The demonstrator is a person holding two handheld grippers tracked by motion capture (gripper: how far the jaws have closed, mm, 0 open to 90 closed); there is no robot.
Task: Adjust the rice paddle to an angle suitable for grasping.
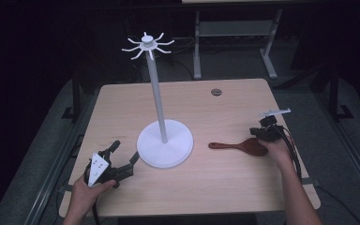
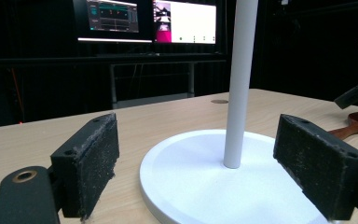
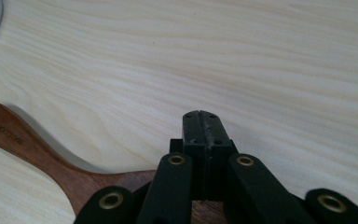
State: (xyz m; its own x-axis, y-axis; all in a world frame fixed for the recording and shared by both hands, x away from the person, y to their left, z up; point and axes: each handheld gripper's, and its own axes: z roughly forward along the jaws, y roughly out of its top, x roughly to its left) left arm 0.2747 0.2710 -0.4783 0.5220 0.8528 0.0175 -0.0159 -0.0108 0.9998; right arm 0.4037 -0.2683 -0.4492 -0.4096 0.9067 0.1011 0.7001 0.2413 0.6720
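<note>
A white stand rises from a round base (image 1: 165,143) on the wooden table (image 1: 215,183), its thin pole (image 1: 157,93) topped by a ring of hooks (image 1: 147,45). A dark wooden spoon (image 1: 236,146) lies flat to the right of the base, handle toward it. My right gripper (image 1: 258,139) is over the spoon's bowl. In the right gripper view its jaws (image 3: 201,123) are shut pad against pad, the spoon (image 3: 28,144) running under them. My left gripper (image 1: 124,152) rests open just left of the base. The base (image 2: 191,186) shows between its pads (image 2: 93,163).
A round grommet hole (image 1: 216,92) sits near the table's far edge. Behind the table stand a metal frame (image 1: 234,42) and lit monitors (image 2: 149,21). Bare tabletop stretches in front of the stand and at the back left.
</note>
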